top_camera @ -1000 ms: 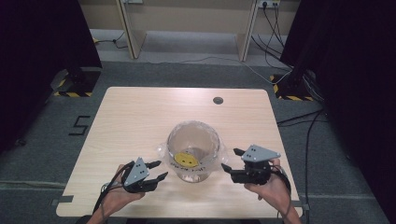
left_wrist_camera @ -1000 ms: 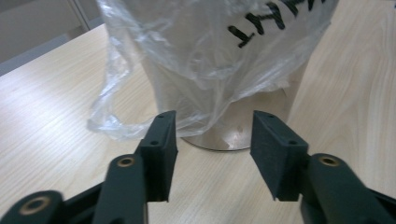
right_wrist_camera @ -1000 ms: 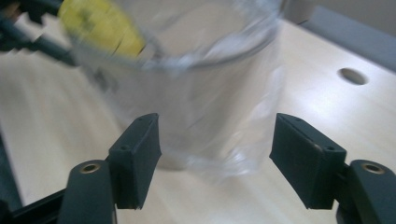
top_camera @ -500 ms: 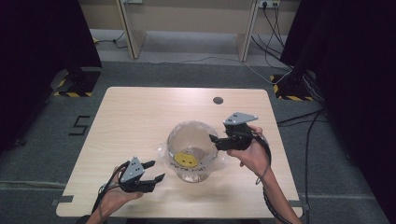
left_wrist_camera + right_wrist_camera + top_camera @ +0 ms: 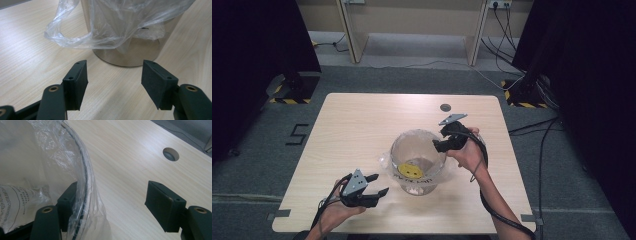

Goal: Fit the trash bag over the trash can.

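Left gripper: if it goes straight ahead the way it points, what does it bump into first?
Probably the metal bin, near its bottom. The left gripper has open, empty jaws aimed at it over bare table. The plastic bag hangs slightly higher.

Soft, even light fell from overhead on the pale table (image 5: 362, 130) in the high view, leaving only faint shadows under the bin (image 5: 417, 160), while the room to the left and right sank into near-black and the whole frame looked slightly soft. In the left gripper view the jaws and wood grain were crisp, and the plastic liner (image 5: 100, 27) caught mild white glare along its creases. In the right gripper view the liner (image 5: 37, 157) close to the lens was hazy and washed out, with the table's far corner bending a little toward the edge.
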`<state>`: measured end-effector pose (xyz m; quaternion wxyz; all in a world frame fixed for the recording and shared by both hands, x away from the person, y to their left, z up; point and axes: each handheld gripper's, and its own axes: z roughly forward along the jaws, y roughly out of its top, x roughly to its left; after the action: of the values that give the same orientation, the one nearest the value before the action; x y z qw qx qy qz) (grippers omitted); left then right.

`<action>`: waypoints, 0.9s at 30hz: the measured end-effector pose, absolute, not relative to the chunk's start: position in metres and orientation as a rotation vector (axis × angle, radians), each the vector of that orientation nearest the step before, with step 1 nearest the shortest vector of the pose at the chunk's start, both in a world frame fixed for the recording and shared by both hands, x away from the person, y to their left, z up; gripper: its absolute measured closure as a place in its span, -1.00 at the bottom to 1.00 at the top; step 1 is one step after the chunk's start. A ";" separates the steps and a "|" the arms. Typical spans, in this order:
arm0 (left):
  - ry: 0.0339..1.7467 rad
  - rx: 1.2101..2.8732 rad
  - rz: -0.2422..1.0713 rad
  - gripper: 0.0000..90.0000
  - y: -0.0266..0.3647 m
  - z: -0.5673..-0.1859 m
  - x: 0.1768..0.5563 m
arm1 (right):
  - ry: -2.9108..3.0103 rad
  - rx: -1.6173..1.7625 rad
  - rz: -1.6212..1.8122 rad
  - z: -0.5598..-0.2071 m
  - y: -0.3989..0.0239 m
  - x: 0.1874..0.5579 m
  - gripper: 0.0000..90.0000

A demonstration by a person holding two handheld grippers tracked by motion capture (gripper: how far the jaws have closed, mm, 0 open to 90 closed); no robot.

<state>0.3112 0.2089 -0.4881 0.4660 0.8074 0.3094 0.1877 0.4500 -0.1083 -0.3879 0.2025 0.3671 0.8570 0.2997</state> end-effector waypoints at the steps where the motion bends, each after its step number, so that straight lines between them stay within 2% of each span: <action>1: 0.762 1.981 0.461 -0.17 0.210 -0.487 0.312 | 2.391 1.012 0.840 -0.387 -0.108 0.450 -0.28; 6: 0.772 1.974 0.469 -0.17 0.212 -0.487 0.312 | 2.365 1.003 0.939 -0.373 -0.115 0.442 -0.29; 11: 0.784 1.968 0.478 -0.18 0.213 -0.486 0.313 | 2.369 0.928 0.986 -0.355 -0.118 0.413 -0.31; 17: 0.782 1.967 0.479 -0.18 0.212 -0.486 0.313 | 2.426 0.898 0.834 -0.368 -0.115 0.402 -0.30; 21: 0.783 1.969 0.479 -0.18 0.213 -0.486 0.313 | 2.465 0.948 0.778 -0.381 -0.113 0.411 -0.30; 27: 0.793 1.955 0.489 -0.19 0.216 -0.484 0.314 | 2.480 0.943 0.748 -0.383 -0.110 0.420 -0.33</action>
<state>0.3136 0.2158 -0.4844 0.4687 0.7974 0.3236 0.1994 0.4196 -0.1100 -0.3830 0.1914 0.3359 0.8830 0.2663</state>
